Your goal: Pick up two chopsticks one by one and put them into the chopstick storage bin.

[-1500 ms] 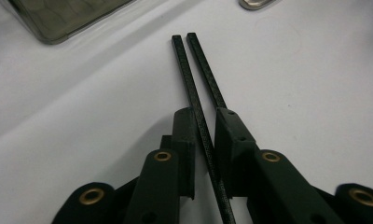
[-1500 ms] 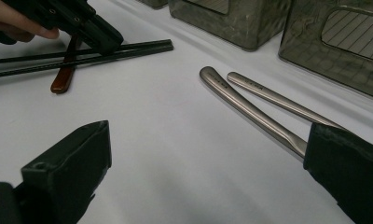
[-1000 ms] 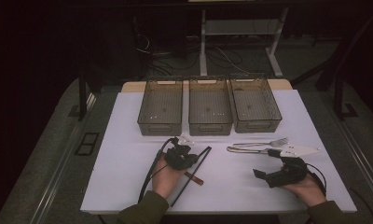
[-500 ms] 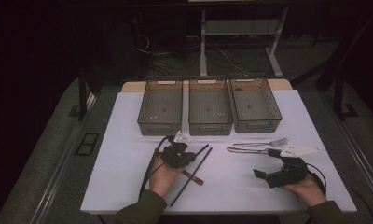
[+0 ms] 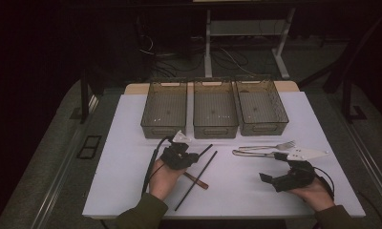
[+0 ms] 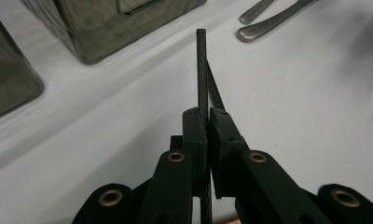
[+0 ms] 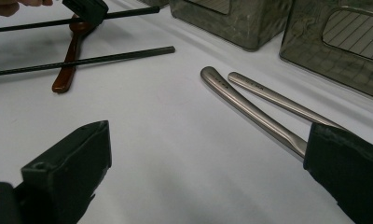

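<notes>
Since half a second ago the left gripper point(image 5: 178, 153) has lifted one black chopstick point(image 6: 202, 70) a little off the worktop point(image 5: 132, 143), while the right gripper point(image 5: 289, 177) has kept its place.

The left jaws are pressed together on the thin chopstick, which sticks out ahead of them toward the bins. The grip sits at one spot on a long, slim rod, so I judge it could pivot or slide out if the hand tilts or swings fast. Its free end could also catch the second black chopstick point(image 5: 196, 180) lying just beside it, or the brown spoon point(image 7: 72, 60) lying beneath them, and knock them askew.

Three smoky plastic bins stand side by side at the far edge. The left bin point(image 5: 164, 109), the middle bin point(image 5: 215, 108) and the right bin point(image 5: 261, 106) all look empty, save for small glints on the floors that I cannot identify.

To the right, a metal fork point(image 5: 268, 146) and a second metal handle point(image 7: 250, 109) lie near the right gripper, whose jaws are spread wide and hold nothing.
</notes>
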### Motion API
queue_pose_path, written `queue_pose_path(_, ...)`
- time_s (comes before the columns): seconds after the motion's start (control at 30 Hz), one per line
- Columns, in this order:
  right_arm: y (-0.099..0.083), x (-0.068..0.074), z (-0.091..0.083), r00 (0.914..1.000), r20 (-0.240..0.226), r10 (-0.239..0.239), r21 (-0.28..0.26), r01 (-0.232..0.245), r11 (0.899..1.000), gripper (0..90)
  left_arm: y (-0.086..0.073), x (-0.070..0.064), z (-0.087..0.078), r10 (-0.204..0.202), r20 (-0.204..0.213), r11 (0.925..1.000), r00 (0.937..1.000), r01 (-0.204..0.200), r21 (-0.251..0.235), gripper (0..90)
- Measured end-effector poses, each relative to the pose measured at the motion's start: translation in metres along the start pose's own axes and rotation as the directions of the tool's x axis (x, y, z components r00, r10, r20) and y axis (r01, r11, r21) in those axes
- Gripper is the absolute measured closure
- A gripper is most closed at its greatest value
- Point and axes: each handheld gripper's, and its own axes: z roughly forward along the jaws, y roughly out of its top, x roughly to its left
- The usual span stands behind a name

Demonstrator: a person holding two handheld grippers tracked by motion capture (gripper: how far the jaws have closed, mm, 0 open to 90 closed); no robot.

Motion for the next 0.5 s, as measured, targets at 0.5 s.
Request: queue_pose_path(0.5,0.000,0.001,0.000,1.0000,-0.006,0.001,-0.008,-0.001,1.000,0.4,0.003,0.019,-0.027,0.061,0.103,0.9975,0.9928,-0.057,-0.043,85.1)
